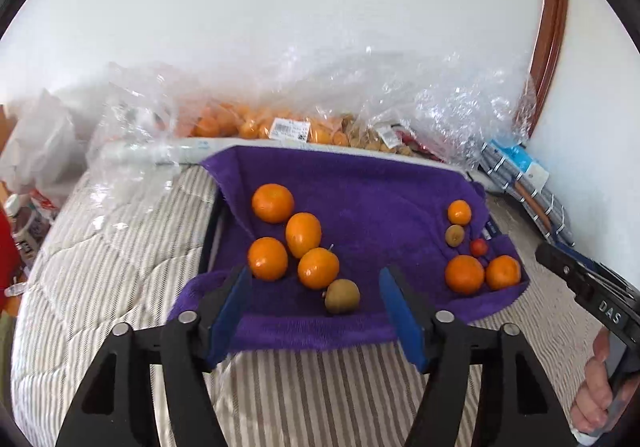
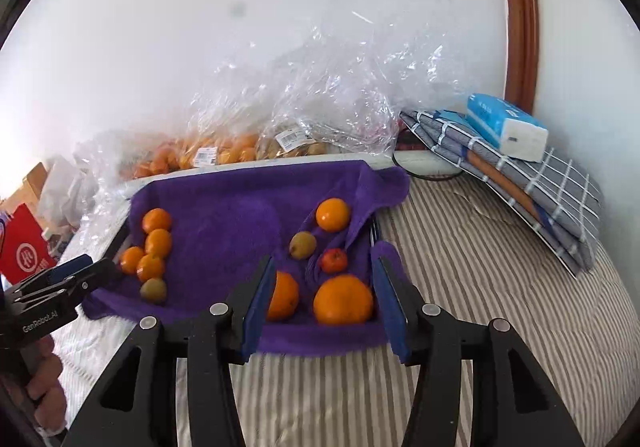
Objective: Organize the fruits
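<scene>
Both the left gripper (image 1: 314, 283) and right gripper (image 2: 322, 271) hover spread and empty, with oranges (image 1: 273, 203) clustered ahead of the left but mixed fruit (image 2: 333, 260) ahead of the right unsorted on the purple towel (image 1: 372, 191).

We log purple towel (image 1: 360, 199), plain, no pattern. Oranges (image 1: 273, 203) bright orange; one small fruit (image 2: 334, 260) red; two small fruits (image 1: 342, 296) olive-brown. Bedcover (image 2: 460, 247) beige-and-white stripes. Folded cloth (image 2: 560, 191) grey with white check lines. Tissue pack (image 2: 506, 125) blue and white. Bags (image 2: 320, 87) behind towel clear. Wall (image 1: 280, 7) white, door frame (image 2: 520, 7) reddish brown. Our left gripper (image 1: 314, 279) black with blue pads; right gripper (image 2: 322, 267) same colours.
</scene>
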Action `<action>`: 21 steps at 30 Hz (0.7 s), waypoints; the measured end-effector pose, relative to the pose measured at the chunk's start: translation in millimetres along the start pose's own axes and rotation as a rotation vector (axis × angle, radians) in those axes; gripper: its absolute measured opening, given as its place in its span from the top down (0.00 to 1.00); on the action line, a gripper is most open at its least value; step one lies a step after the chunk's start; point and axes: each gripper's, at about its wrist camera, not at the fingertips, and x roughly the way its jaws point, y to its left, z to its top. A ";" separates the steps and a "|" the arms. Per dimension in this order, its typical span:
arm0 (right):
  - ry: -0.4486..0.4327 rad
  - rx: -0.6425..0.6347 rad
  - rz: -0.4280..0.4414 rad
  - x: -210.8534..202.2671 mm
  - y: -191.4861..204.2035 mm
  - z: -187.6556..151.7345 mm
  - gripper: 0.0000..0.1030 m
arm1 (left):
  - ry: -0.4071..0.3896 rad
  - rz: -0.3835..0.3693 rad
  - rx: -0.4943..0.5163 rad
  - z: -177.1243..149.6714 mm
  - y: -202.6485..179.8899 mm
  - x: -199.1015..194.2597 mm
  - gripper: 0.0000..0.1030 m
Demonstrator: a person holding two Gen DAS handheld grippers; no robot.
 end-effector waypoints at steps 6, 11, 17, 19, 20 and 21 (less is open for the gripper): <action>-0.009 0.009 -0.022 -73.4 10.8 -21.4 0.51 | -0.009 0.038 -0.004 -12.5 -8.8 -61.1 0.26; -0.003 -0.010 -0.017 -117.8 20.3 -41.6 0.51 | -0.023 0.051 0.000 -29.2 -12.0 -101.9 0.20; -0.054 -0.015 -0.046 -164.6 27.3 -60.7 0.24 | -0.055 0.045 0.005 -47.3 -17.5 -149.2 0.13; -0.067 -0.012 -0.039 -178.5 29.1 -65.0 0.15 | -0.081 0.058 0.016 -52.5 -21.3 -166.7 0.11; -0.073 -0.019 -0.035 -186.4 31.4 -67.5 0.14 | -0.093 0.063 0.022 -54.9 -22.9 -174.6 0.11; -0.076 -0.027 -0.039 -192.4 34.2 -69.4 0.12 | -0.099 0.066 0.027 -56.5 -23.4 -180.7 0.11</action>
